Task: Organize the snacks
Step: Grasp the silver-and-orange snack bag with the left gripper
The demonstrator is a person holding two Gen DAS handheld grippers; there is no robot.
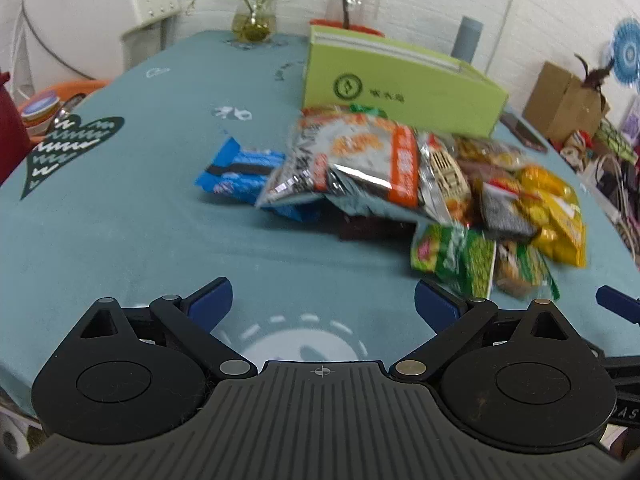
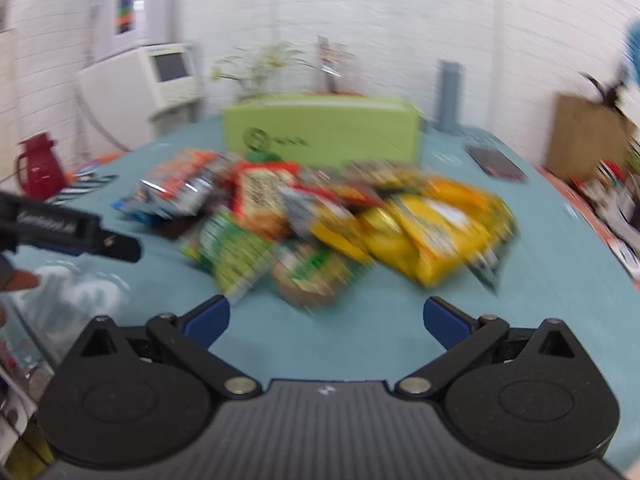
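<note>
**Both tools spread above a heaped snack pile, before any pick**

The teal cloth-covered surface (image 1: 132,208) carries everything, ordered here from largest to smallest. At its far side stands a lime-green rectangular cardboard box (image 1: 400,84); it bears a dark circular logo with a short line of print beside it, too small to read. Directly in front of the box, touching it at the near face, lies the heap of crinkly foil and plastic snack packets (image 1: 404,184), the objects of the task. A blue plastic packet (image 1: 236,178) marks the heap's left edge, an orange-and-silver foil packet (image 1: 360,156) rests on top, yellow plastic packets (image 2: 436,224) spread to the right, and a green plastic packet (image 1: 456,256) lies nearest. Packet lettering is blurred and illegible in both views.

The left tool (image 1: 323,306) hovers over bare cloth near the heap, its blue-tipped fingers set wide and empty. The right tool (image 2: 326,318), likewise wide and empty, faces the near green and yellow packets.

Risks, as judged from this arrangement: the packets overlap loosely, so closing on one may pinch or drag a neighbour; slick, air-filled foil may slip from the fingers; and the two tools, working close together, may collide over the heap.
</note>
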